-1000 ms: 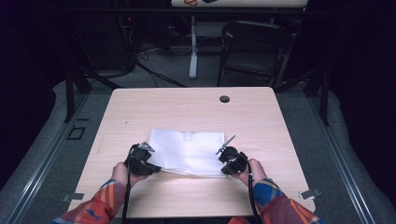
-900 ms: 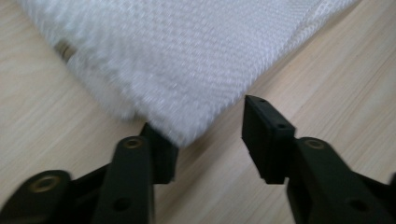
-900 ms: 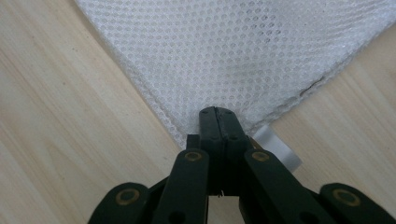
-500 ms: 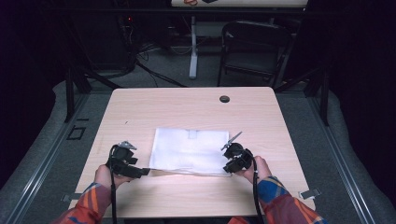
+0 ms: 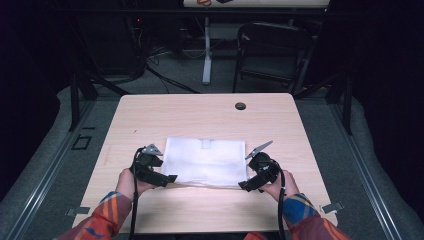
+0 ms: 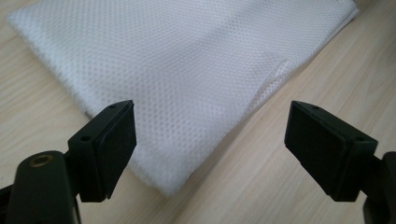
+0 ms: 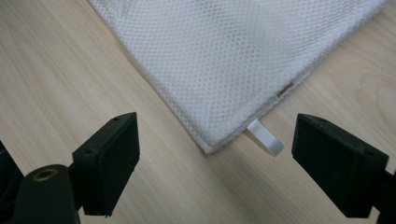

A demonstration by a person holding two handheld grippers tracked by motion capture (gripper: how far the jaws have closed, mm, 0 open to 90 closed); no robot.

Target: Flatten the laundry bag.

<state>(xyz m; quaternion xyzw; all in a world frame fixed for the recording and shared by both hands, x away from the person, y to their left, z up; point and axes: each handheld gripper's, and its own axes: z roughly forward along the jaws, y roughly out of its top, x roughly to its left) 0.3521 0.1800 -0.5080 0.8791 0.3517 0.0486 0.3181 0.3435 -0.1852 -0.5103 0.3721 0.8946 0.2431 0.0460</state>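
Since a sec ago both grippers have let go of the white mesh laundry bag (image 5: 206,162) and backed off its near corners; jaws on each have just been opening, nothing between them. That suggests the folding/flattening pass is done, or a re-grip is coming. Left gripper (image 5: 169,178): jaws wide apart, empty, hovering just short of the bag's near-left corner (image 6: 164,186). Right gripper (image 5: 243,185): equally wide, empty, w/ the near-right corner and its small white ribbon tab (image 7: 265,136) ahead between the jaws, not touched. Bag lies flat on the light wood table (image 5: 150,115), between the two grippers.
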